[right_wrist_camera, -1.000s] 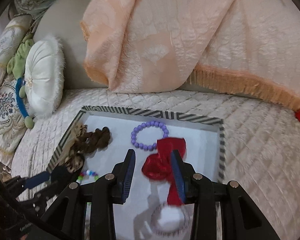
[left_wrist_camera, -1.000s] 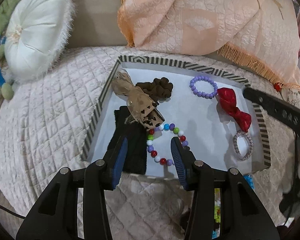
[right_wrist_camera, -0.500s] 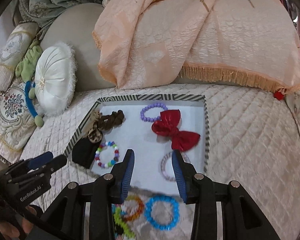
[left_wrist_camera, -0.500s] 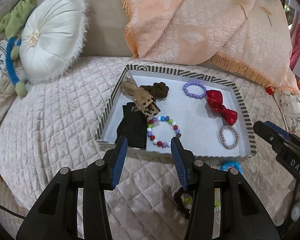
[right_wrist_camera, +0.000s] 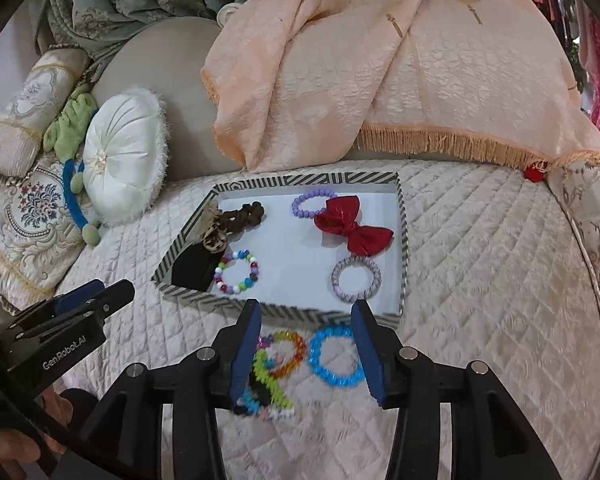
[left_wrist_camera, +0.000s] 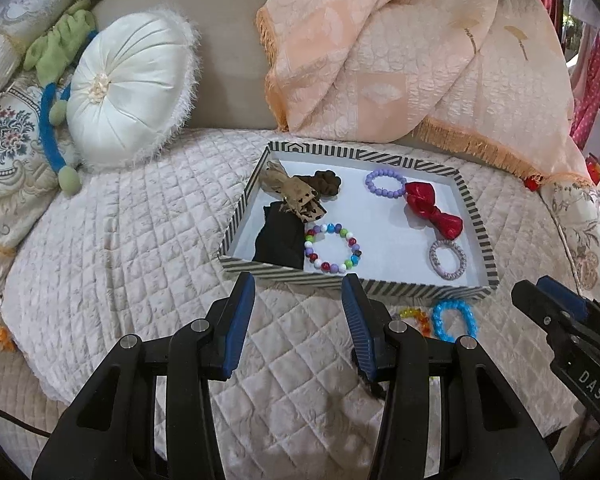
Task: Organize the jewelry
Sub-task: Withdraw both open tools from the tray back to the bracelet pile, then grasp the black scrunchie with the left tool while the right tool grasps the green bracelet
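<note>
A striped-rim tray (left_wrist_camera: 340, 282) (right_wrist_camera: 276, 312) lies on the quilted sofa seat. It holds a multicolour bead bracelet (left_wrist_camera: 333, 247) (right_wrist_camera: 237, 271), a purple bead bracelet (left_wrist_camera: 385, 183), a red bow (left_wrist_camera: 432, 210) (right_wrist_camera: 354, 226), a lilac coil ring (left_wrist_camera: 447, 259) (right_wrist_camera: 356, 279), brown scrunchies and a black cloth. On the quilt in front of the tray lie a blue bracelet (right_wrist_camera: 334, 356) (left_wrist_camera: 454, 320), an orange bracelet (right_wrist_camera: 286, 352) and a green coil (right_wrist_camera: 268, 380). My left gripper (left_wrist_camera: 298, 312) is open and empty, short of the tray. My right gripper (right_wrist_camera: 306, 350) is open and empty above the loose bracelets.
A white round cushion (left_wrist_camera: 128, 92) and patterned pillows (left_wrist_camera: 4, 168) lie at the left. A peach fringed throw (left_wrist_camera: 400, 52) drapes over the sofa back behind the tray. The seat's front edge lies below the grippers.
Both grippers have pulled back from over the tray toward the seat's front. The loose bracelets in front of the tray have come into view.
</note>
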Demonstrator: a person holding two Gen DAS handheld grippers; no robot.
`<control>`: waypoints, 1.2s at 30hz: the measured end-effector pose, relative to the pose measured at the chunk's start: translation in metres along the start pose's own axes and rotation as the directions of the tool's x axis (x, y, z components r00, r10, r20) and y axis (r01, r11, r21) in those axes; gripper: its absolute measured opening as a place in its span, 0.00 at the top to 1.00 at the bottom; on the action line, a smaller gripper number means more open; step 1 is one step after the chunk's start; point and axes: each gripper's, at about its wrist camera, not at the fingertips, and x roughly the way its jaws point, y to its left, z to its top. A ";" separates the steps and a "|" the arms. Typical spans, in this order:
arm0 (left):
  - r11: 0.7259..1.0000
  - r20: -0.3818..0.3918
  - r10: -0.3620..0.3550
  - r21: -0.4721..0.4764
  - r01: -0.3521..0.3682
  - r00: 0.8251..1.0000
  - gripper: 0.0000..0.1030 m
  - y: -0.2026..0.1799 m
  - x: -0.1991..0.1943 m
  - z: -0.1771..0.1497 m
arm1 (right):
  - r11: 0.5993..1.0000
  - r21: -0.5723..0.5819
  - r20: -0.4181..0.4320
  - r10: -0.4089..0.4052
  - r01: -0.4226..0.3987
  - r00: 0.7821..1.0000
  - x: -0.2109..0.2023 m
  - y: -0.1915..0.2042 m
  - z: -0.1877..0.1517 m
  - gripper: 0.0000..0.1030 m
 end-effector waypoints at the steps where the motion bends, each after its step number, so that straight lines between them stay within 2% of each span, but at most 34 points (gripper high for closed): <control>1: 1.000 0.004 0.000 0.004 0.000 1.000 0.57 -0.001 -0.003 -0.002 | 1.000 -0.001 0.002 0.000 0.000 1.000 -0.003 0.001 -0.001 0.54; 12: 1.000 0.020 -0.016 0.011 0.016 1.000 0.57 -0.003 -0.022 -0.014 | 1.000 -0.017 0.015 -0.008 0.008 1.000 -0.025 0.010 -0.015 0.51; 18: 0.996 -0.029 -0.080 -0.033 0.079 0.996 0.56 0.004 -0.018 -0.015 | 1.000 -0.008 -0.011 -0.021 0.021 1.000 -0.024 0.007 -0.019 0.51; 23: 0.995 -0.056 -0.090 -0.038 0.088 0.994 0.56 0.005 -0.010 -0.019 | 0.999 -0.017 -0.016 -0.032 0.032 0.999 -0.023 0.004 -0.023 0.51; 27: 0.990 -0.094 -0.132 -0.051 0.128 0.987 0.56 0.004 -0.003 -0.022 | 0.999 -0.017 -0.022 -0.033 0.033 0.999 -0.021 0.002 -0.025 0.51; 32: 0.977 -0.155 -0.207 -0.093 0.195 0.966 0.51 0.006 0.010 -0.028 | 0.999 -0.044 -0.055 0.014 -0.017 0.998 -0.013 0.002 -0.033 0.51; 36: 0.978 -0.184 -0.193 -0.108 0.176 0.964 0.51 0.009 0.020 -0.031 | 0.994 -0.084 -0.088 0.065 -0.073 0.994 0.003 0.008 -0.047 0.52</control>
